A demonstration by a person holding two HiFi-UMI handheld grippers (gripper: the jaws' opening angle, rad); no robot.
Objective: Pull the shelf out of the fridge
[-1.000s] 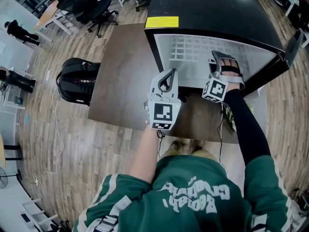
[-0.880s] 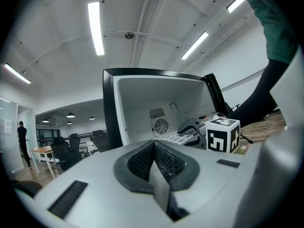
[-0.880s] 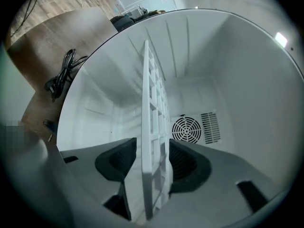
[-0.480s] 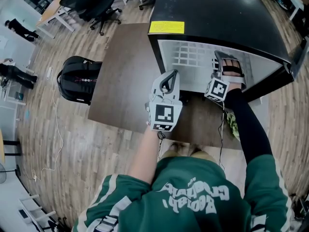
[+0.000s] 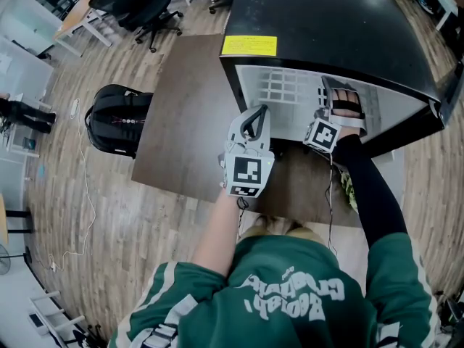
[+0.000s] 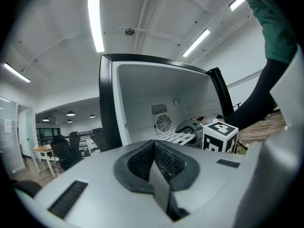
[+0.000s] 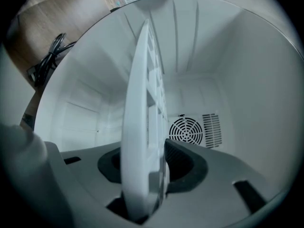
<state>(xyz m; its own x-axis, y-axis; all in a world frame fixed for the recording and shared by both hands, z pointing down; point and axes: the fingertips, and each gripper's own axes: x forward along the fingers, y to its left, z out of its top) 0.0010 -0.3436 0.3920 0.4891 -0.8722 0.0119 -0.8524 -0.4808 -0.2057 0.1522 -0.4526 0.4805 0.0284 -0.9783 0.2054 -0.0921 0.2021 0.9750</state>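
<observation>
A small black fridge (image 5: pixel 326 13) stands open on a brown table (image 5: pixel 188 107). Its white grid shelf (image 5: pixel 286 85) lies inside the white cavity. My right gripper (image 5: pixel 337 89) reaches into the fridge at the shelf's front right. In the right gripper view the shelf's front edge (image 7: pixel 142 127) runs between the jaws, which are closing around it; the right pad (image 7: pixel 178 158) stands close beside the rim. My left gripper (image 5: pixel 254 113) hovers just in front of the opening, shut and holding nothing. From the left gripper view the shelf (image 6: pixel 178 137) and the right gripper's marker cube (image 6: pixel 219 136) show inside the fridge.
The fridge door (image 5: pixel 453 85) hangs open at the far right. A black backpack (image 5: pixel 116 122) lies on the wooden floor left of the table. Office chairs (image 5: pixel 138 9) stand at the back left. A yellow label (image 5: pixel 250 45) marks the fridge's top edge.
The head camera's framing shifted slightly. Both grippers keep their places, the right one still at the shelf's front edge.
</observation>
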